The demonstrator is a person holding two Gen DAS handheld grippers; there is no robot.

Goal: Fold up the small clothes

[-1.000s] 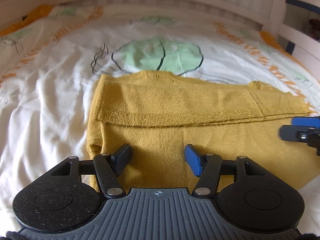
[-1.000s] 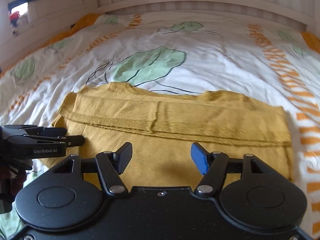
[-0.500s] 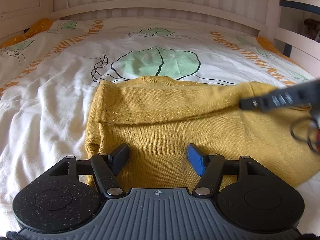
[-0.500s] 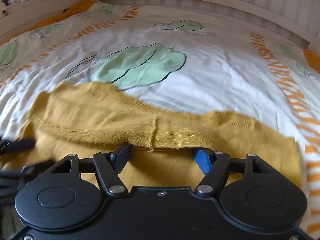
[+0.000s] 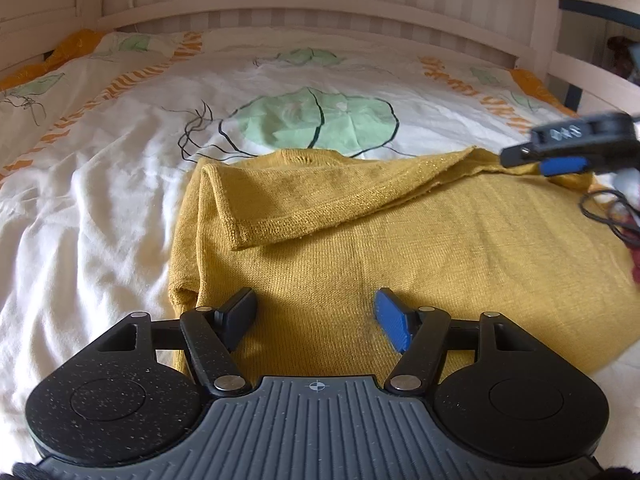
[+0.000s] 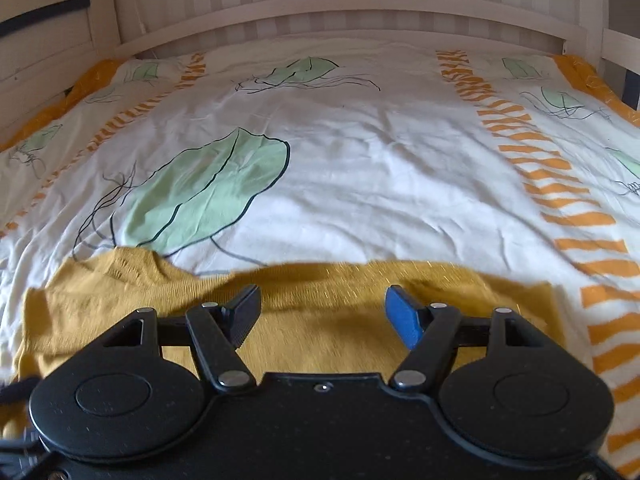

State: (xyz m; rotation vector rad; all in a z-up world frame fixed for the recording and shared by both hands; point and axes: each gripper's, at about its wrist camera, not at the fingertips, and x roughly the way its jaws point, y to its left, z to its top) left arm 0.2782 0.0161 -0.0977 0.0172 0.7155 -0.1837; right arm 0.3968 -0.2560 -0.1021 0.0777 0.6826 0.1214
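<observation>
A mustard-yellow knit garment (image 5: 360,240) lies on the bed, its far hem folded toward me in a band. My left gripper (image 5: 316,316) is open and empty, low over the garment's near left part. My right gripper (image 6: 324,312) is open, its jaws apart over the garment's (image 6: 320,320) far edge. In the left wrist view the right gripper (image 5: 560,160) sits at the far right, at the lifted right end of the folded band (image 5: 460,168). Whether it touches the cloth I cannot tell.
The bed cover (image 6: 360,160) is white with green leaf prints and orange stripes. A white slatted wooden bed frame (image 6: 320,8) runs along the far side, with side rails (image 5: 580,72) at the right.
My right gripper moved forward over the garment to its far edge. The right end of the folded band has risen. My left gripper stayed nearly still.
</observation>
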